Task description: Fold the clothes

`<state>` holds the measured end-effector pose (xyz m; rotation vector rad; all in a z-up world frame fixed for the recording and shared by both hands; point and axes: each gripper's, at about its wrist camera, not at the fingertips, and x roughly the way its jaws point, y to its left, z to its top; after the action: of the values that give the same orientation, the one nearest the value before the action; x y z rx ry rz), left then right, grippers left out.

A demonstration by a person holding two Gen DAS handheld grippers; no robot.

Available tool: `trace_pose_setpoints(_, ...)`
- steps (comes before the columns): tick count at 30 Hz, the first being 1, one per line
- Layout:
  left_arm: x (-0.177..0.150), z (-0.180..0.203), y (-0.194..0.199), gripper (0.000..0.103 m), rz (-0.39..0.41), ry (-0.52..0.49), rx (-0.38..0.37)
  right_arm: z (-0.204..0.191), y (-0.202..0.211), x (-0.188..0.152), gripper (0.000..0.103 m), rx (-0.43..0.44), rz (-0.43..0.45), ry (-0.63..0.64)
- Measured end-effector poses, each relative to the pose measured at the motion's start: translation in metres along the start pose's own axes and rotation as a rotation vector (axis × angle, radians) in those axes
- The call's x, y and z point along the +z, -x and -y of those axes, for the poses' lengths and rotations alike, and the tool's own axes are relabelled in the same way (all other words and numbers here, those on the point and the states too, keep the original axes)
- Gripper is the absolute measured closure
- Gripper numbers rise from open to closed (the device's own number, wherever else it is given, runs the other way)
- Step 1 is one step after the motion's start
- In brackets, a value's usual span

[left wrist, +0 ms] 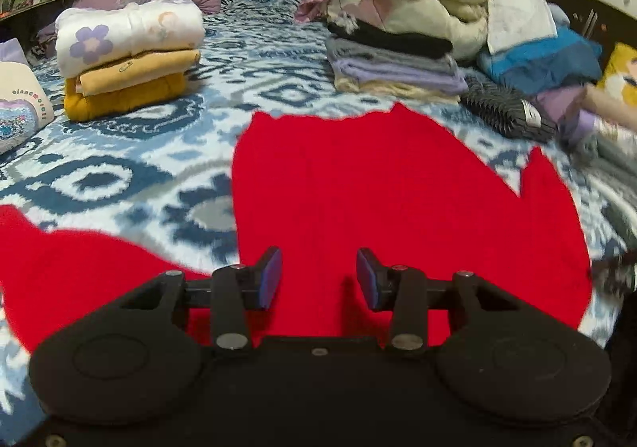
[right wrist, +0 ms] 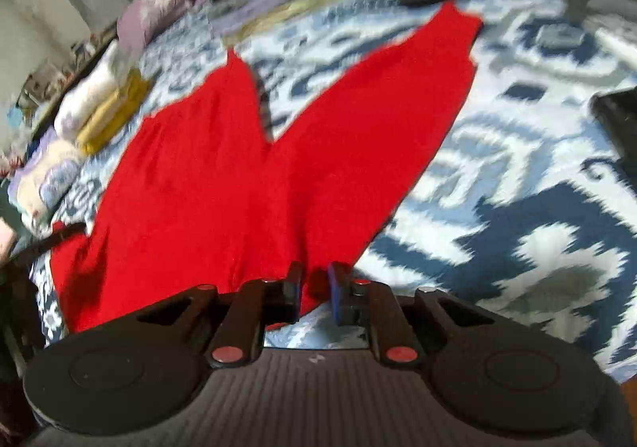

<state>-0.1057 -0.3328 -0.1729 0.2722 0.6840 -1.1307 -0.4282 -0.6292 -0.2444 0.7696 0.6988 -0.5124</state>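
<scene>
both sets of fingers sit at the bottom centre of their frames, low over the red garment (left wrist: 398, 200). the left gripper (left wrist: 318, 277) has its fingers parted with nothing between them, only red cloth lying beneath. the right gripper (right wrist: 314, 283) shows a narrow gap over the near hem of the cloth; red fabric shows in that gap, but whether the pads actually press on it cannot be told.

risk, as a judgement: if the right fingers have caught only a thin edge, the knit could slip out once lifted and the fold would go crooked. a pull from one side alone would drag the whole piece across the patterned bed cover (left wrist: 119, 176) and bunch it.

the garment is bright red and soft-looking, lying flat at the centre of the bed, with a sleeve splaying to the lower left in the left wrist view and another reaching toward the upper right in the right wrist view. folded stacks (left wrist: 127, 56) sit well apart at upper left.
</scene>
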Motion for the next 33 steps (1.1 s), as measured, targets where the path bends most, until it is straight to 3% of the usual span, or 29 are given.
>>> trace_pose_setpoints(5, -0.009, 0.003, 0.001, 0.063, -0.008, 0.009, 0.019, -0.033, -0.004, 0.013, 0.084, 0.062, 0.072, 0.099)
trace_pose_setpoints(12, -0.002, 0.004, -0.029, 0.063, -0.036, 0.009, 0.049, -0.079, -0.070, 0.053, 0.084, 0.103, 0.058, 0.203)
trace_pose_setpoints(17, 0.017, -0.002, -0.057, 0.063, -0.037, 0.019, 0.035, -0.080, -0.127, 0.089, 0.087, 0.060, 0.012, 0.183)
trace_pose_setpoints(25, 0.051, -0.023, -0.095, 0.063, -0.059, 0.056, -0.020, -0.076, -0.175, 0.156, 0.090, 0.065, -0.002, 0.142)
trace_pose_setpoints(27, 0.058, -0.029, -0.100, 0.057, -0.078, 0.061, -0.043, -0.079, -0.187, 0.170, 0.090, 0.066, -0.010, 0.141)
trace_pose_setpoints(33, 0.088, -0.046, -0.125, 0.054, -0.126, 0.078, -0.050, -0.089, -0.219, 0.199, 0.091, 0.079, -0.030, 0.137)
